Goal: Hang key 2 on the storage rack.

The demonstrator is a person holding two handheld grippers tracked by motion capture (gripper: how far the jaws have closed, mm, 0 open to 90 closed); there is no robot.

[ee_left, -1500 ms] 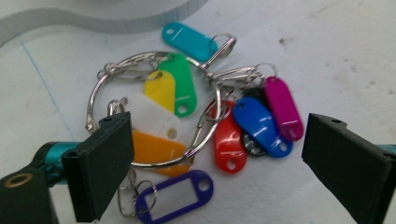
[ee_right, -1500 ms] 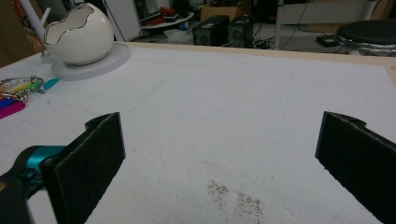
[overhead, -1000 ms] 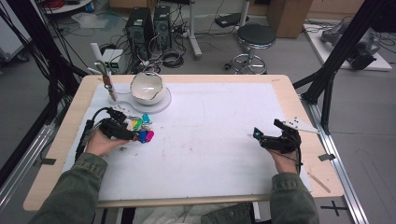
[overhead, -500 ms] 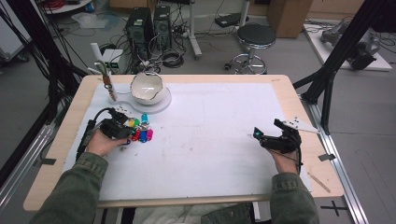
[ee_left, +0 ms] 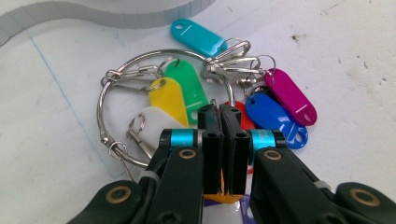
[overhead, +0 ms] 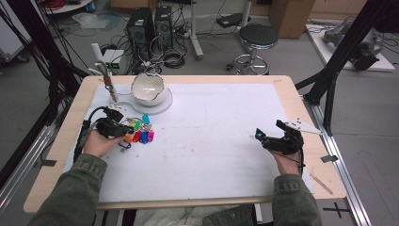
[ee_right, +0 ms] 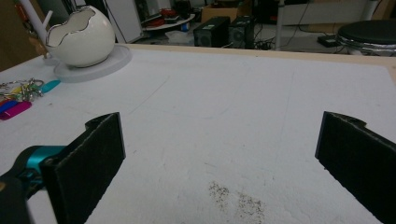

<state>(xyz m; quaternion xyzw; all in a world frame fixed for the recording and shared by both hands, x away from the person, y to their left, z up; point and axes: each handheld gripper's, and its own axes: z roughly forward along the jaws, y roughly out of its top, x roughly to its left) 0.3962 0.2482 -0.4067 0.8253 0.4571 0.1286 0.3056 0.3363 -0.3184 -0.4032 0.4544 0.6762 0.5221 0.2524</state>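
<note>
A bunch of coloured key tags (overhead: 140,132) on a large metal ring (ee_left: 140,58) lies on the white mat just in front of the bowl's base. My left gripper (overhead: 121,135) reaches into the bunch. Its jaws have just been closing, and in the left gripper view the left gripper (ee_left: 220,114) stands pinched together on an orange tag (ee_left: 219,196). Green, yellow, white, blue, magenta and teal tags fan out beyond the tips. My right gripper (overhead: 271,129) rests at the mat's right side, and in the right gripper view the right gripper (ee_right: 219,144) is wide open with nothing between the jaws.
A white egg-shaped bowl (overhead: 148,88) stands on a round white base (overhead: 164,106) at the back left, with a small stand (overhead: 109,87) beside it. The key tags (ee_right: 18,95) and the bowl (ee_right: 81,35) show far left in the right gripper view. Wooden table edge (overhead: 324,188) borders the mat.
The left jaws have come together on the bunch of tags, and the hand has shifted slightly. The right hand and gripper have stayed put.
</note>
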